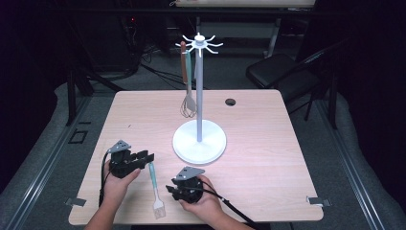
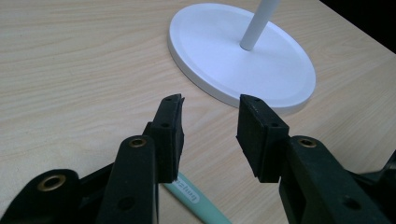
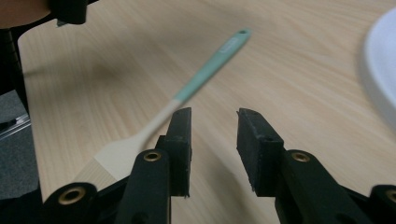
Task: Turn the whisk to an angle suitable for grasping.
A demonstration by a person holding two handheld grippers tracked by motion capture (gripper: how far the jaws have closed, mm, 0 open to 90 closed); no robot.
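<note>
In the high view a basting brush [image 1: 154, 188] with a mint-green handle lies flat on the desk [image 1: 268, 143] between the left gripper [image 1: 143, 158] and the right gripper [image 1: 171, 189], its long axis running near to far, bristles toward the near edge, handle end toward the white utensil stand [image 1: 199, 140], where a whisk [image 1: 188, 103] hangs. In the left gripper view the jaws stand partly apart with nothing between them, the green handle [image 2: 196, 200] lying just under the left jaw and the stand's round base [image 2: 243, 56] ahead. In the right gripper view the jaws are likewise partly apart and empty, and the brush [image 3: 196, 84] slants from its pale head beside the left jaw up to the handle's hanging hole at the far end.
</note>
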